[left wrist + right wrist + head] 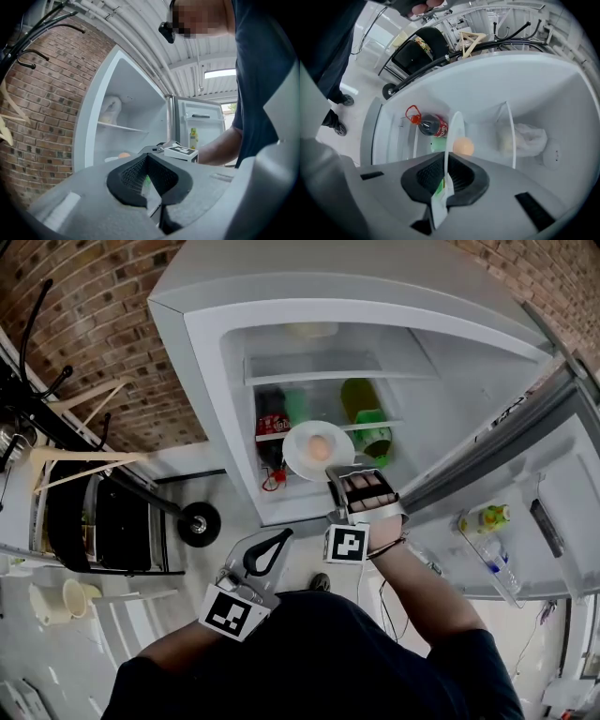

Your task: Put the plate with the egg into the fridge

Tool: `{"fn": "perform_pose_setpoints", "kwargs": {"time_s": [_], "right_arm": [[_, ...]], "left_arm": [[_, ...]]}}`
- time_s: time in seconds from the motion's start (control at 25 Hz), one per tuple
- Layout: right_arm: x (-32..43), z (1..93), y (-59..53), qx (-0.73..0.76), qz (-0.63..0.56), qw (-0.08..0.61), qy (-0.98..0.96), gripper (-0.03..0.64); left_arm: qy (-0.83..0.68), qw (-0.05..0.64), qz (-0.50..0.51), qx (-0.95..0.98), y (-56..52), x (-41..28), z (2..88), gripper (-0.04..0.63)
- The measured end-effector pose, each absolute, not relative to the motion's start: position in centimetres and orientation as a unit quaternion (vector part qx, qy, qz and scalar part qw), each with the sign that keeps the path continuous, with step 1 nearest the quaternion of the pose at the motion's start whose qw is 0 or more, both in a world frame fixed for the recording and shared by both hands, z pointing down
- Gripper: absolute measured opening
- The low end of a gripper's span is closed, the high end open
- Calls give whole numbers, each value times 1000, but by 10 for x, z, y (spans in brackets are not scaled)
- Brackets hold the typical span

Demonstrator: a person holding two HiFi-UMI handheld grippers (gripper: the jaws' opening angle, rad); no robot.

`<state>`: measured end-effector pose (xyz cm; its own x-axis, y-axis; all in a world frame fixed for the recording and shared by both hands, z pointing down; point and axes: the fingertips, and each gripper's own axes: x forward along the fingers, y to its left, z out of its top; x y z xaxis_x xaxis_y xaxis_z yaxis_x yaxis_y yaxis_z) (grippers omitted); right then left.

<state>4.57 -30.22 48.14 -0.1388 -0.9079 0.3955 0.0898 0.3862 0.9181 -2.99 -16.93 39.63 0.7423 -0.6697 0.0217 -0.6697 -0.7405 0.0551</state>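
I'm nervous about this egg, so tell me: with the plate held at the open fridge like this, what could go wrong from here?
1. The right tool pinches the plate by one edge only, and the egg lies loose on it. A small tilt could roll the egg off.
2. A cola bottle and a green bottle sit in the fridge just beyond the plate. Pushing the plate in carelessly might knock them.

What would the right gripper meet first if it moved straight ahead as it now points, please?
The right gripper's plate leads; likely the green item beside the cola bottle comes first, though depth is unclear.
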Motion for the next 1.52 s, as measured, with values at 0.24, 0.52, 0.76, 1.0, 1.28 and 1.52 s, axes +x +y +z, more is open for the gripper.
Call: {"fn": "perform_pose_setpoints", "kwargs": {"time_s": [0.24, 0.52, 0.76, 1.0, 1.28, 1.52], "right_arm": [[47, 495, -336, 323, -435, 571, -617, 21], [53, 501, -366, 317, -429, 585, -611, 21], [56, 506, -385, 307, -423, 597, -609, 21], [53, 511, -398, 296, -420, 605, -609, 23], [52, 515, -410, 284, -412, 614, -611, 23], [53, 522, -420, 243, -380, 639, -623, 41]], "left_arm": [[-378, 32, -2, 925, -182, -29, 398, -3], [-391, 36, -4, 920, -185, -29, 401, -3], [-398, 35, -3, 917, -184, -31, 401, -3], [-404, 38, -1, 914, -183, -33, 403, -3], [-406, 40, 3, 913, -180, -37, 407, -3], [-408, 50, 3, 912, -180, -41, 410, -3]]}}
